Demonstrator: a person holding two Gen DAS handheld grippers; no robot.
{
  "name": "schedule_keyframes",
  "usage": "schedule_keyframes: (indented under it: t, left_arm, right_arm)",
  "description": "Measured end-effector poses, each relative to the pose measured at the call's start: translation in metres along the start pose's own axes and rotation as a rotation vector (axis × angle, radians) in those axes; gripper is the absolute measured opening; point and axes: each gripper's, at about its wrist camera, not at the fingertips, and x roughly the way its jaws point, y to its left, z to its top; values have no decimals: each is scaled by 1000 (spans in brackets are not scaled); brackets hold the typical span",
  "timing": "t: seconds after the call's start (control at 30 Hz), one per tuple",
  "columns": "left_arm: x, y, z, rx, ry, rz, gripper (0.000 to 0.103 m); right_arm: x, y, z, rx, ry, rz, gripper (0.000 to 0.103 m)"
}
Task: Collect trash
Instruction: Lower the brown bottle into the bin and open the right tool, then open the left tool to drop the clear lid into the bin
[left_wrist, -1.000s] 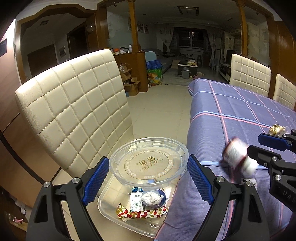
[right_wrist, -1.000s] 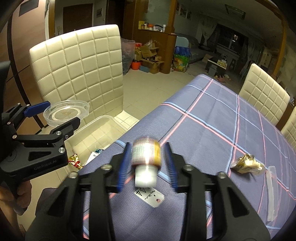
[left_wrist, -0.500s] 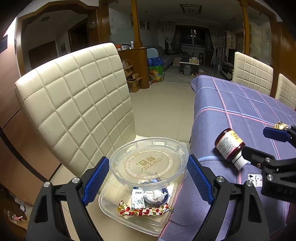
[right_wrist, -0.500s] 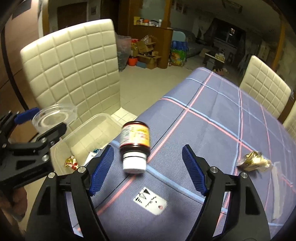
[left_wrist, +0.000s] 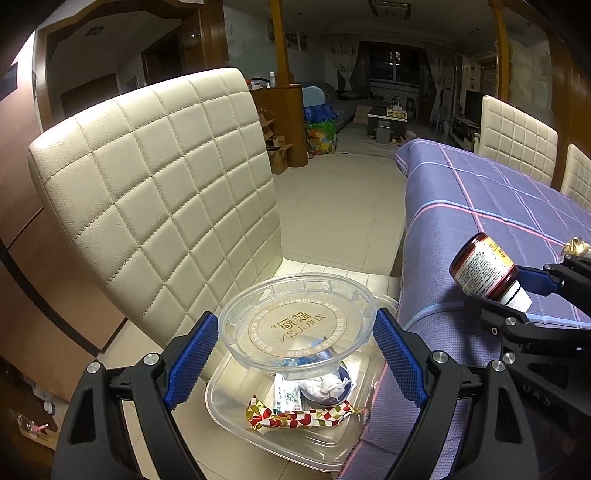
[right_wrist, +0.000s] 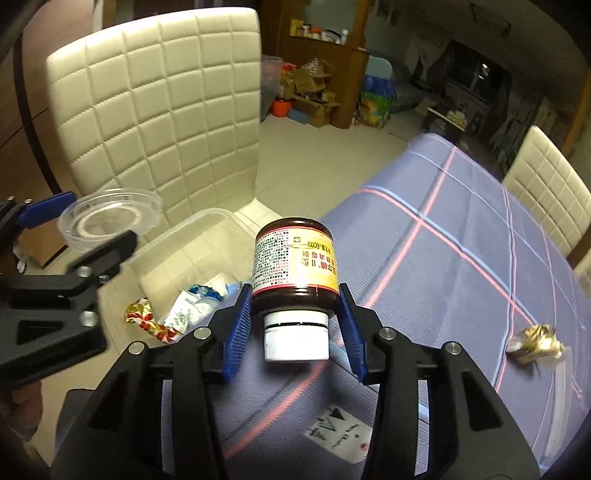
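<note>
Holding the clear lid (left_wrist: 295, 325) clamped across its rim, the left gripper (left_wrist: 291, 354) keeps it lifted off the plastic bin (left_wrist: 266, 428) on the chair (left_wrist: 155, 206), presumably so the opening stays free. Wrappers lie inside (partly masked by the lid). The right gripper (right_wrist: 293, 325), jaws just closing, pinches the brown bottle (right_wrist: 293, 262), cap toward the camera, above the table (right_wrist: 461, 258) edge beside the bin. A gold wrapper (right_wrist: 535, 345) waits further right; the paper slip's print is unreadable.
</note>
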Motion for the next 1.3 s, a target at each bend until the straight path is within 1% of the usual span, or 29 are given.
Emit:
schedule_keyframes:
  t: [0.27, 0.43, 0.63, 0.7, 0.73, 0.77, 1.17, 1.3]
  left_arm:
    - [-4, 14, 2, -25, -11, 10, 83]
    - [-4, 21, 1, -31, -16, 27, 83]
    - [-1, 32, -2, -56, -3, 32, 83]
    - [0, 34, -2, -58, -1, 33, 83]
    - [0, 34, -3, -58, 0, 32, 83]
    - [0, 34, -3, -58, 0, 32, 83]
    - [-1, 26, -1, -38, -2, 23, 83]
    - [0, 21, 1, -34, -2, 18, 83]
  right_arm:
    - [-6, 22, 9, -51, -23, 8, 46]
    - [-5, 29, 12, -67, -24, 12, 46]
    - [-3, 33, 14, -68, -25, 9, 47]
    - [-3, 33, 16, -59, -28, 13, 51]
    - [-4, 33, 17, -53, -33, 9, 59]
    - [-6, 33, 17, -46, -46, 3, 60]
    - [-11, 21, 13, -6, -51, 8, 60]
    - [-12, 15, 10, 8, -50, 7, 63]
